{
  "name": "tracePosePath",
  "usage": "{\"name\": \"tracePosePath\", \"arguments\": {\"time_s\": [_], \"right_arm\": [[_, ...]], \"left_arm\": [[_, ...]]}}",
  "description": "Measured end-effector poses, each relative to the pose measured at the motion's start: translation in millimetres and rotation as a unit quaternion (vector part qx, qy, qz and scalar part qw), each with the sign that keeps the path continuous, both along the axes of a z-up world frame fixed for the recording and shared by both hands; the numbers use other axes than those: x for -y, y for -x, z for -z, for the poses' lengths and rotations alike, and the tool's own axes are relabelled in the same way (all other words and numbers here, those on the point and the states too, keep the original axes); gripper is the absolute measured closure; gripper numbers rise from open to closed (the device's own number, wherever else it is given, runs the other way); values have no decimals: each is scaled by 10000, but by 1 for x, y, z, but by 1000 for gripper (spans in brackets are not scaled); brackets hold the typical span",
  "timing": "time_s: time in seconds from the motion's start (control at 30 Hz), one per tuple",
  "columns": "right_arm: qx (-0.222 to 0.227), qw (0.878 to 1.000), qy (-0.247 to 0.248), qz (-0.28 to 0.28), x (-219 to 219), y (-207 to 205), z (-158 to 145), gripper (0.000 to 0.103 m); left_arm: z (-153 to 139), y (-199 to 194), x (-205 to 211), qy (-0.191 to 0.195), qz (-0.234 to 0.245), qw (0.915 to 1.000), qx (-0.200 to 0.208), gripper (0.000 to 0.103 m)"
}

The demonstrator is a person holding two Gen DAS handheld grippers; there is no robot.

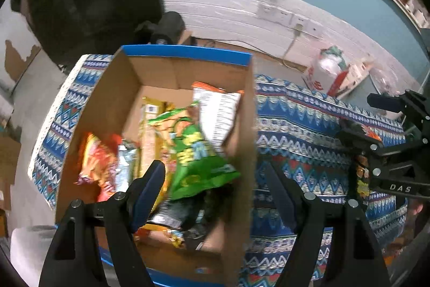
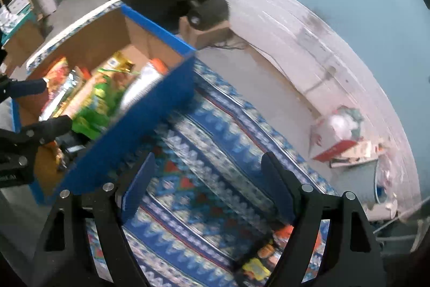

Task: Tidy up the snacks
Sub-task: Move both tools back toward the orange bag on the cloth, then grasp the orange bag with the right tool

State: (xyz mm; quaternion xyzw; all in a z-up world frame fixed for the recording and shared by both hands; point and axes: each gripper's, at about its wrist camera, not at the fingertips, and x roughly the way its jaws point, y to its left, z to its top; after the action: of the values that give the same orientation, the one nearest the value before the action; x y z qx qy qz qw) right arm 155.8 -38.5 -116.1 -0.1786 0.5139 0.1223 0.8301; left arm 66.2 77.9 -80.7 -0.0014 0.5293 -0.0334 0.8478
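We see the open blue-rimmed cardboard box (image 1: 185, 66) on the patterned blue tablecloth (image 1: 295, 112), crowded with snack packets, a green crinkled bag (image 1: 199, 160) uppermost. Left gripper (image 1: 215, 192) and right gripper (image 2: 207, 182) both gape, empty. We judge packing underway; next, collect the orange-yellow packet (image 2: 266, 257) beside the box.

Snack bags (image 1: 193, 152) in box (image 1: 185, 51); box on patterned cloth (image 1: 301, 109), floor (image 1: 268, 63) behind.

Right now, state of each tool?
Left tool: open, empty, above the snack box.
Right tool: open, empty, above the patterned cloth.
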Motion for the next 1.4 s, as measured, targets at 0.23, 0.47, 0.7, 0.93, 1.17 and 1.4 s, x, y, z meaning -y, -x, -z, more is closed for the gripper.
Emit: {"name": "tracePosePath", "arguments": {"time_s": [0.23, 0.47, 0.7, 0.93, 1.17, 1.4], "right_arm": [[-34, 9992, 2, 402, 58, 13, 4, 22], [-21, 9976, 167, 669, 107, 25, 10, 22], [-323, 9950, 424, 844, 147, 30, 44, 22], [-620, 9928, 386, 952, 174, 28, 77, 22], [-824, 9913, 519, 884, 179, 27, 110, 22], [-1026, 9888, 583, 913, 176, 24, 132, 25]], "left_arm": [[4, -4, 44, -226, 480, 9986, 6, 25], [15, -9, 84, -285, 939, 9950, -170, 25], [31, -14, 124, -465, 1442, 9881, -267, 25], [48, -17, 152, -678, 1786, 9809, -357, 25], [59, -17, 164, -800, 1910, 9772, -469, 25], [64, -17, 169, -832, 1978, 9752, -542, 25]]}}
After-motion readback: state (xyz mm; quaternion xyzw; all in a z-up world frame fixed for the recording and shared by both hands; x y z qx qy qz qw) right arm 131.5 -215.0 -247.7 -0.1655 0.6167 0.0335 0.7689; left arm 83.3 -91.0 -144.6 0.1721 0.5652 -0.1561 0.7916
